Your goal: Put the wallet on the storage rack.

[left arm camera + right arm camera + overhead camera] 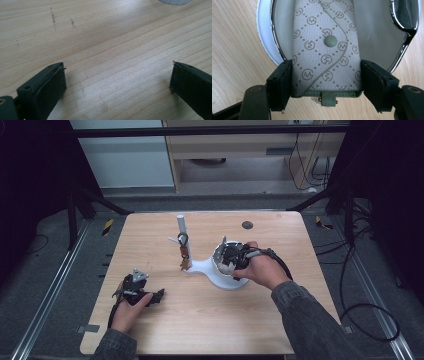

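Pouch (325,50): woven monogram fabric, round snap | right gripper (325,82) clamped

Hand-held gripper (117,75) with jaws wide apart, low over bare wooden table (105,42), white object's edge (175,1) at top

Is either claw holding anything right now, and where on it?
The right claw grips the patterned key pouch by its side edges near the loop end. The left claw is open, holding nothing.
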{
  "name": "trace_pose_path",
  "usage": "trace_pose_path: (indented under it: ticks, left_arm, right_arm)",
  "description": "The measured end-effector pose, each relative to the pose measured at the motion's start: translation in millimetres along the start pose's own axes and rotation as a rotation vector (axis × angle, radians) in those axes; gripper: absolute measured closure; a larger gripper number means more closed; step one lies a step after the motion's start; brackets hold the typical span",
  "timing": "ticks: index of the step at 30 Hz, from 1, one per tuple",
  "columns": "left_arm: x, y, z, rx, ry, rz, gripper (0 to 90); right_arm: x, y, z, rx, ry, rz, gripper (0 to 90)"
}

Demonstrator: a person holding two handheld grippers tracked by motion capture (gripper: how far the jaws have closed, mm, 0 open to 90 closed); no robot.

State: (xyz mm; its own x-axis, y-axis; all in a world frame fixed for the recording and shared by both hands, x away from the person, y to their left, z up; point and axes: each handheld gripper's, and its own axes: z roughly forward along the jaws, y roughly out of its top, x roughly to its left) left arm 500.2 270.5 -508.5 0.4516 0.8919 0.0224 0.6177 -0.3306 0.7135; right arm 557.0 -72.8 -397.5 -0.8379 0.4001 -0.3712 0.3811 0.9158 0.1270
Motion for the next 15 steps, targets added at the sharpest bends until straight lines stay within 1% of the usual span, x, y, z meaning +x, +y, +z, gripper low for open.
trace_pose_path:
  ticks: [15]
  left_arm:
    - [-0.1, 0.0, 0.0, 0.001, 0.001, -0.002, 0.0]
  right_arm:
    - [-0.5, 0.0, 0.3, -0.004, 0.001, 0.011, 29.2]
